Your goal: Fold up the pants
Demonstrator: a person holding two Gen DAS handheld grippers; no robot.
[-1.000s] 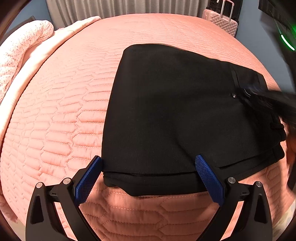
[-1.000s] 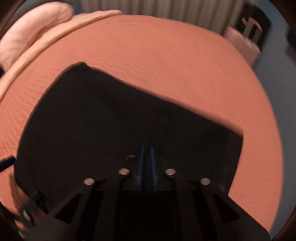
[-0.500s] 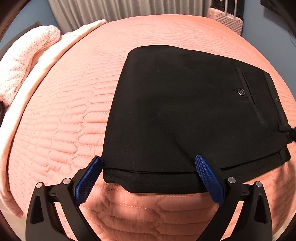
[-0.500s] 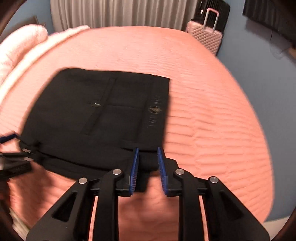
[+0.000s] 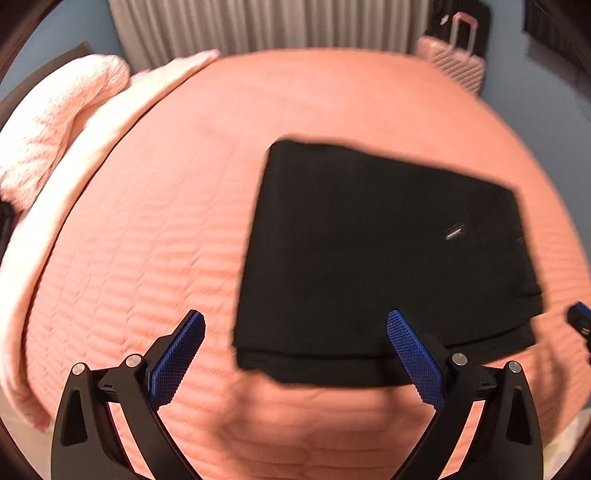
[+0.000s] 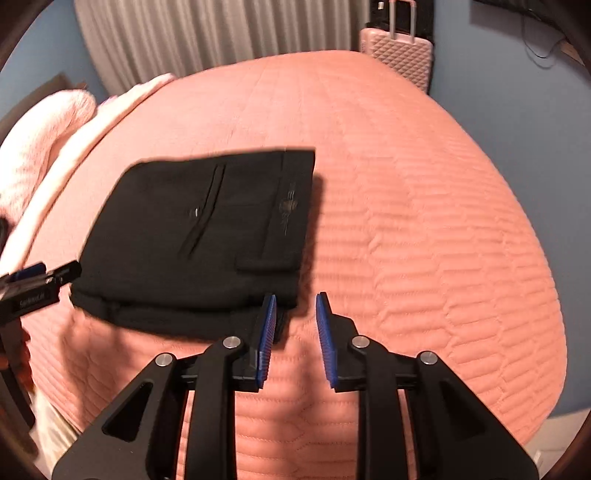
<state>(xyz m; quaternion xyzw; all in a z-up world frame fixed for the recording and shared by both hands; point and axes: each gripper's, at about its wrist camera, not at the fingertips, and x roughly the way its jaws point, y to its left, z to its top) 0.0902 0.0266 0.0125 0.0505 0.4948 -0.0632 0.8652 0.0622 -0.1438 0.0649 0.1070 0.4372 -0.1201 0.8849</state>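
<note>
The black pants (image 5: 384, 258) lie folded into a flat rectangle on the pink quilted bed (image 5: 184, 206). They also show in the right wrist view (image 6: 199, 236), back pocket and waistband up. My left gripper (image 5: 295, 325) is open wide and empty, raised above the pants' near edge. My right gripper (image 6: 293, 310) is partly open and empty, just off the pants' near right corner. The left gripper's tip shows at the left edge of the right wrist view (image 6: 40, 280).
A pale pink blanket (image 5: 55, 147) is bunched along the bed's left side. A pink suitcase (image 6: 399, 55) stands past the far corner by the blue wall. Grey curtains (image 5: 258, 26) hang behind the bed.
Both grippers have pulled back and up from the pants. The right gripper, shut on the fabric a second ago, has opened and let go. The left has shifted left.
</note>
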